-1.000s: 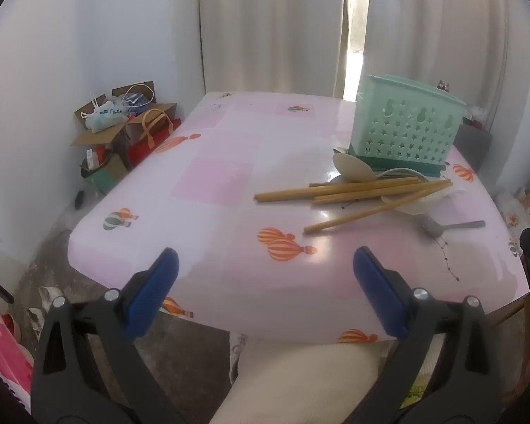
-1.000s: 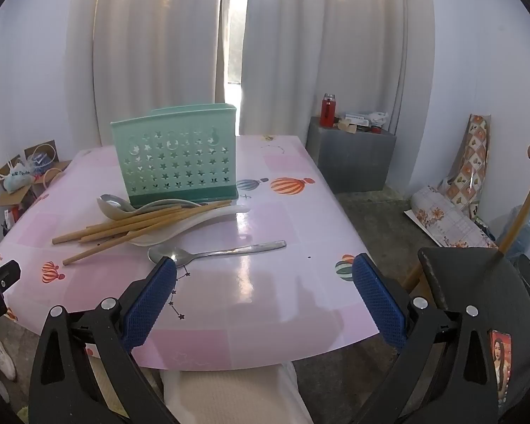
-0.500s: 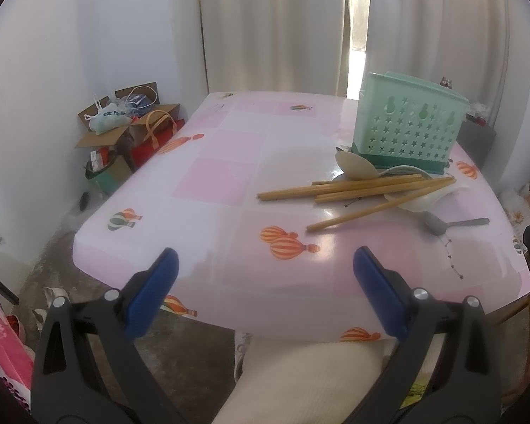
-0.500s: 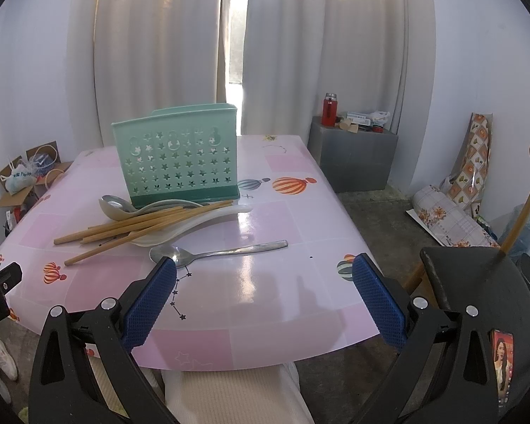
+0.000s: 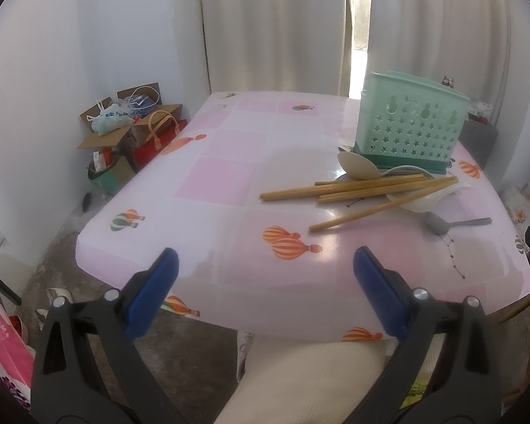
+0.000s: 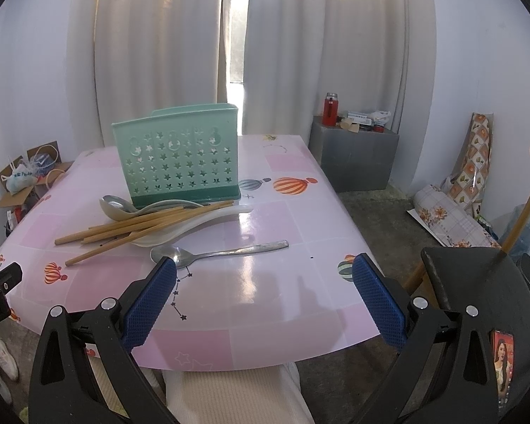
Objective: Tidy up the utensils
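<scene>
Both the left gripper (image 5: 263, 265) and right gripper (image 6: 264, 272) have edged closer to the table (image 6: 265, 293), jaws wide and empty; the chopsticks (image 6: 137, 226) and metal spoon (image 6: 215, 252) lie untouched, so sorting has yet to begin

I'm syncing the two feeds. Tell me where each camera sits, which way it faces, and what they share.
Left wrist: rides the left tongs, held open off the table's near-left edge, facing right-forward at the chopsticks; a cream-clad leg shows below.
Right wrist: rides the right tongs, open at the near edge, facing the metal spoon and green utensil holder; the same leg shows.
Shared: holder, chopsticks, white ladle spoons, metal spoon.
</scene>
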Demonstrator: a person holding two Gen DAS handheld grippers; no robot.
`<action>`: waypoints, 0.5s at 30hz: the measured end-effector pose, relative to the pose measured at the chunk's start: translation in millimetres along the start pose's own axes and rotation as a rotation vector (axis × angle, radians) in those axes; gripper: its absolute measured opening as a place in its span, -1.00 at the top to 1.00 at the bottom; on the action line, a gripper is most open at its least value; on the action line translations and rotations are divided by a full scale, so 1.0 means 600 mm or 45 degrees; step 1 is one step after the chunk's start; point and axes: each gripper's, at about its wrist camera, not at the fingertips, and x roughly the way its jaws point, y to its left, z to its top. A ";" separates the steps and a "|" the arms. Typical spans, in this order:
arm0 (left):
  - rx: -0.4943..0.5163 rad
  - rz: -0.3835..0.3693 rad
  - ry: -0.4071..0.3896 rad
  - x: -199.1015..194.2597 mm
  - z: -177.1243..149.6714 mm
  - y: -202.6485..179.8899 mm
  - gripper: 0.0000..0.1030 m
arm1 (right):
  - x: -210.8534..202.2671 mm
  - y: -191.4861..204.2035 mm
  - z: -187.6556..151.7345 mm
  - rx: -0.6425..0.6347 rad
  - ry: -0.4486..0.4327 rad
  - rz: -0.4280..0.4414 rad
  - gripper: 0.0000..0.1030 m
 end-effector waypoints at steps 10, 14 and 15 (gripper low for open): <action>0.001 0.009 0.011 0.011 0.009 -0.010 -0.86 | 0.000 0.000 0.000 0.002 0.000 0.001 -0.88; 0.001 0.010 0.013 0.011 0.009 -0.009 -0.86 | -0.001 0.001 0.000 0.003 0.001 0.002 -0.88; 0.000 0.010 0.013 0.011 0.010 -0.010 -0.86 | -0.001 0.001 0.000 0.002 0.001 0.002 -0.88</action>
